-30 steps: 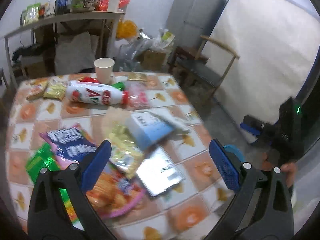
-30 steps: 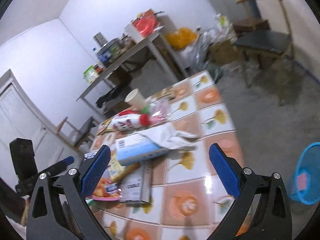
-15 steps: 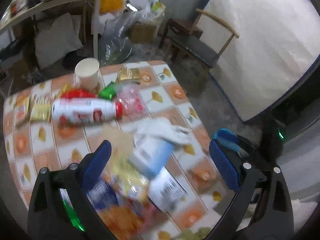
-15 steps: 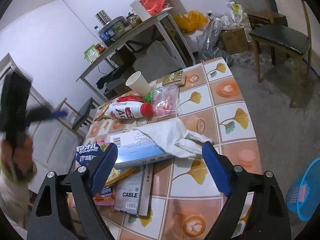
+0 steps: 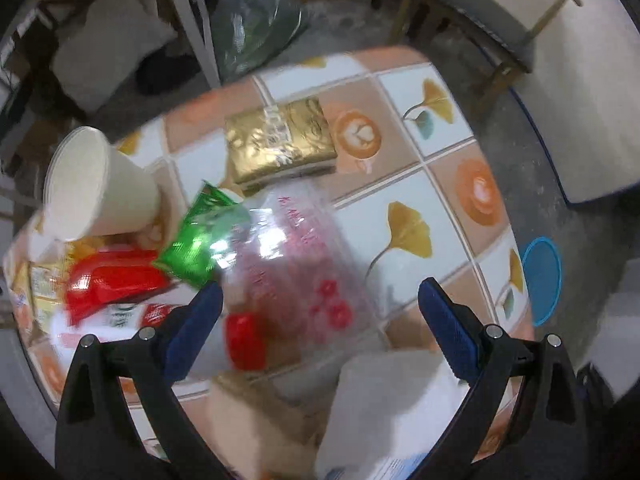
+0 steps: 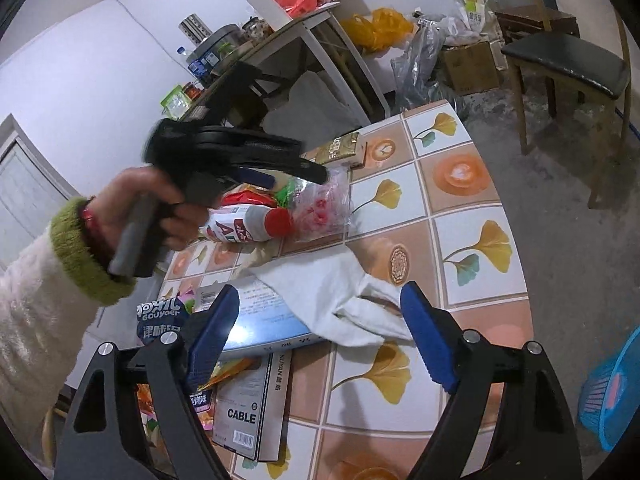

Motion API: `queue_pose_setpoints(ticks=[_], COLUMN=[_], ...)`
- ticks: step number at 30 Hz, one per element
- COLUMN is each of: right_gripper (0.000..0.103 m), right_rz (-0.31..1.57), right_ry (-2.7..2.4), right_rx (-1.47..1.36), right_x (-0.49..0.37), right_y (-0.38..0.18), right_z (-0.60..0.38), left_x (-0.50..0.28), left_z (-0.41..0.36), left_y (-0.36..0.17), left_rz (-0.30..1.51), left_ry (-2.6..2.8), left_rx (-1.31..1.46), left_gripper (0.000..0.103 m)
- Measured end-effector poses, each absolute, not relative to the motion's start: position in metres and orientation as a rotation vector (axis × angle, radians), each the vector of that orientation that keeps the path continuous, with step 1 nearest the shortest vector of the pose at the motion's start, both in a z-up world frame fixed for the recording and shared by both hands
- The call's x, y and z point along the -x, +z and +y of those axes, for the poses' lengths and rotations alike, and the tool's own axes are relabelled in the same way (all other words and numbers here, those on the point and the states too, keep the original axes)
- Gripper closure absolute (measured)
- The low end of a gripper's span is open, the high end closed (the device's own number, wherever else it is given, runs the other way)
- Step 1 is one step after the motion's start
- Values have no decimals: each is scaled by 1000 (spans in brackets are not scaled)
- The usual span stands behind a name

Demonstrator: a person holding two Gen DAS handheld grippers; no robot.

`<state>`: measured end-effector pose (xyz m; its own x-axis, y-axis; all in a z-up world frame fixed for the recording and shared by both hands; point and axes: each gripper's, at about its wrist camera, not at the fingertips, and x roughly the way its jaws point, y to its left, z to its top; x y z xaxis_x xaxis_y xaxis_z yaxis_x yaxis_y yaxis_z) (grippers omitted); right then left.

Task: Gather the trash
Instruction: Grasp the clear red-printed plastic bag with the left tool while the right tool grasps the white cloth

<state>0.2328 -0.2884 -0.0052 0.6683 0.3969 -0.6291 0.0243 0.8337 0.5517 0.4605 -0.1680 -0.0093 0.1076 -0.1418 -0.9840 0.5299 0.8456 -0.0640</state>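
Observation:
My left gripper (image 5: 320, 300) points straight down, open, hovering over a clear plastic bag with red print (image 5: 296, 272). Around the bag lie a green wrapper (image 5: 200, 248), a red wrapper (image 5: 112, 280), a gold packet (image 5: 280, 140) and a red-capped bottle (image 5: 244, 340), with a paper cup (image 5: 92, 188) standing beside them. In the right wrist view a hand (image 6: 152, 208) holds the left gripper (image 6: 296, 178) above that clear bag (image 6: 320, 204) and bottle (image 6: 244, 226). My right gripper (image 6: 320, 304) is open, nothing between its pads, aimed at a white cloth (image 6: 340, 292) draped over a blue box (image 6: 264, 320).
A box marked CABLE (image 6: 248, 404) and snack bags (image 6: 160, 320) lie at the near left of the tiled table (image 6: 460, 208). A blue basket (image 6: 612, 392) stands on the floor to the right. Beyond the table are a chair (image 6: 568, 60) and a cluttered side table (image 6: 280, 32).
The left gripper swept toward the table's far end and tipped down over the clear bag. The right gripper moved closer to the white cloth, its jaws a little narrower.

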Motion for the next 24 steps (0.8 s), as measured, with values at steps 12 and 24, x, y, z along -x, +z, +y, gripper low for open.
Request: queue_pose_setpoints(ticks=[12,24], right_gripper=[22,28], right_rz=[835,829], right_ry=[231,327], right_rx=[-583,-492], right_x=[-229,-219], right_y=[-20,-22], right_z=[-299,-280], left_x=[-462,-450], left_z=[-188,-188], left_y=[-56,-49], left_rz=[1480,1436], left_ry=[-441,-464], left_rx=[-410,-412], left_gripper=[33,55])
